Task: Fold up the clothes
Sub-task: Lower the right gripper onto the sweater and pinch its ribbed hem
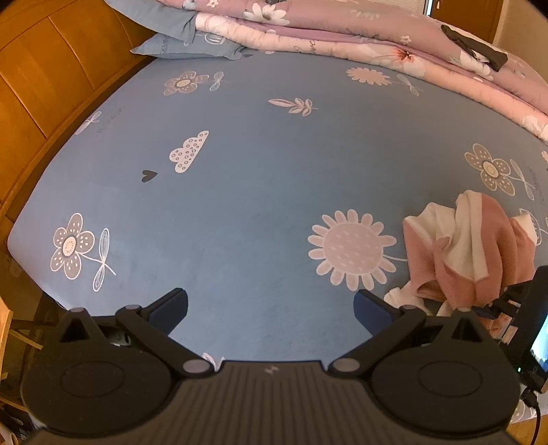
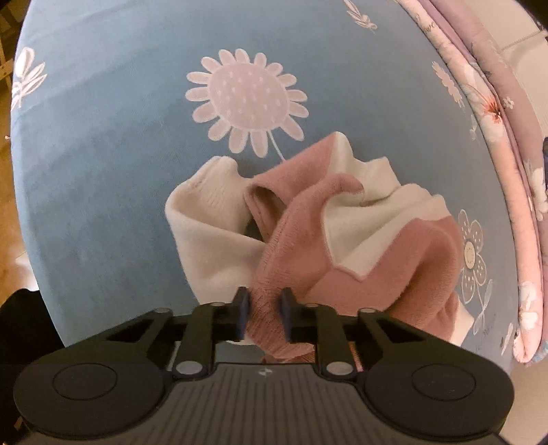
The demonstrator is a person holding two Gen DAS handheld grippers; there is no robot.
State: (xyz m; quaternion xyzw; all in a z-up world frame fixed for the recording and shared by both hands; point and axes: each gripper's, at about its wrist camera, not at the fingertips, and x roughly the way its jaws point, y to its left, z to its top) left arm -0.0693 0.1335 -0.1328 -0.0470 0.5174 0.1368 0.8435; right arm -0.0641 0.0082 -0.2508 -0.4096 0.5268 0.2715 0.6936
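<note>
Nearest the right wrist camera, the right gripper (image 2: 263, 309) points steeply down with its two dark pads drawn close together, pinching a fold of pink knit between them. That fold belongs to a crumpled pink and cream sweater (image 2: 308, 232), which lies in a loose heap on the blue bedsheet (image 2: 102, 171). The cream parts bunch up at the left and far side of the heap, the pink parts at the near and right side, and one cream cuff shows at the near right. Just beyond the garment a large pale daisy print (image 2: 246, 99) sits on the sheet, its stem running under the knit.

From the left wrist view, the left gripper (image 1: 270, 308) hangs over bare sheet with its fingers spread wide and nothing between them. The sweater (image 1: 469, 246) lies to its right, close to the right finger, and part of the other tool shows at the right edge, touching the heap.

Along the far and right side of the bed lies a folded pink and lilac floral quilt (image 1: 342, 30), with a dark garment (image 1: 476, 46) resting on top of it. A blue pillow (image 1: 191, 44) sits at the far left, beside the wooden headboard (image 1: 51, 68).
</note>
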